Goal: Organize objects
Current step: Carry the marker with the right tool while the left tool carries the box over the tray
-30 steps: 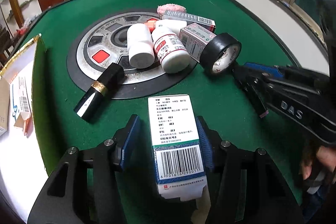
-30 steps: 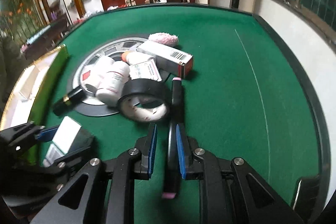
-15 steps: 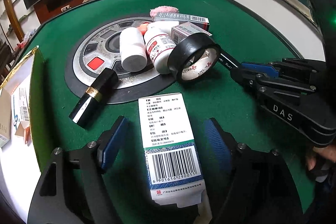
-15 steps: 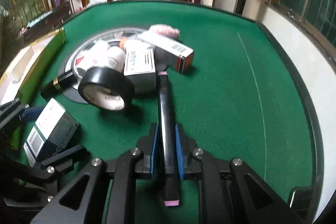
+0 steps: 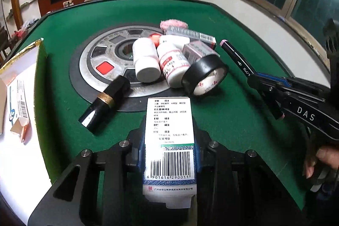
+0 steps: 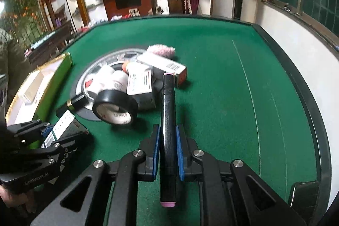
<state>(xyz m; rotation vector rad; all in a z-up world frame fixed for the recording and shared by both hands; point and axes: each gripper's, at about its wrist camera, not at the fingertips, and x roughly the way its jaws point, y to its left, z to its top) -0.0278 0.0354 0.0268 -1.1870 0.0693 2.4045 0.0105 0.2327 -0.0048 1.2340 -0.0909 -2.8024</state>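
On table (image 5: 243, 111): two bottles (image 5: 146, 60), one tape (image 5: 204, 75)

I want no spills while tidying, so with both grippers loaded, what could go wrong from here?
The left gripper is closing on the medicine box near its lower end, so it may tip. The marker in the right gripper sticks out far and could knock the tape roll, which stands on edge.

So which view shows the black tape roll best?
The left wrist view: the black tape roll is sharp there, tilted on the green table against a white bottle, its printed core visible. The right wrist view shows it smaller and motion-blurred.
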